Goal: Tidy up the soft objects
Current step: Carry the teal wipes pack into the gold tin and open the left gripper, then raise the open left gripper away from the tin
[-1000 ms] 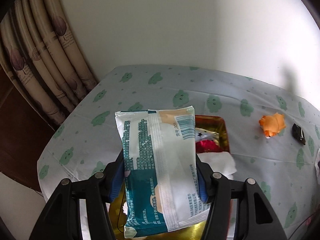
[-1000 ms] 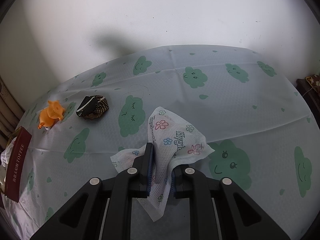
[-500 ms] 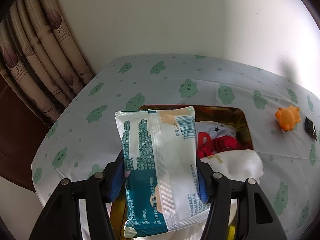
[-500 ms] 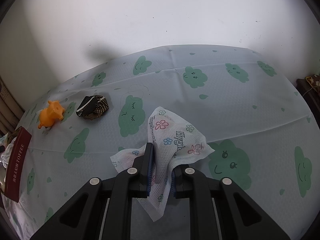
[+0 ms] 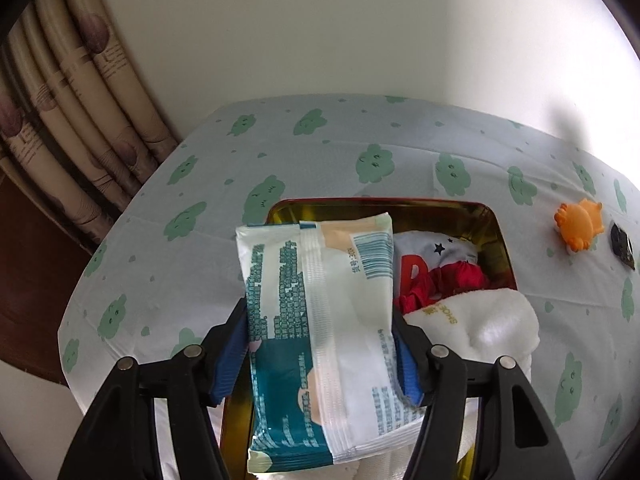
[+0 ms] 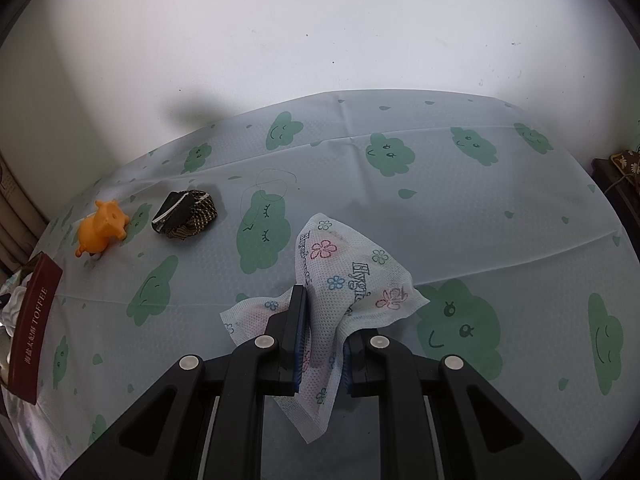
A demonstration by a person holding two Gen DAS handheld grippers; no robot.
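On cloud-print tablecloth point(image 6: 460, 208), left gripper point(image 5: 320, 344) clamps wipes pack point(image 5: 320, 320), right gripper point(image 6: 322, 344) pinches cloth point(image 6: 352, 280).

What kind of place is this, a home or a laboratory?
Most likely a home room. A table stands against a plain wall under a cloud-print tablecloth, patterned curtains hang beside it, and a toffee tin holds soft household things.

A table point(image 6: 460, 208) wears a pale cloth printed with green smiling clouds. Beige patterned curtains point(image 5: 72, 120) hang beside its left end, against a plain white wall point(image 5: 320, 28).
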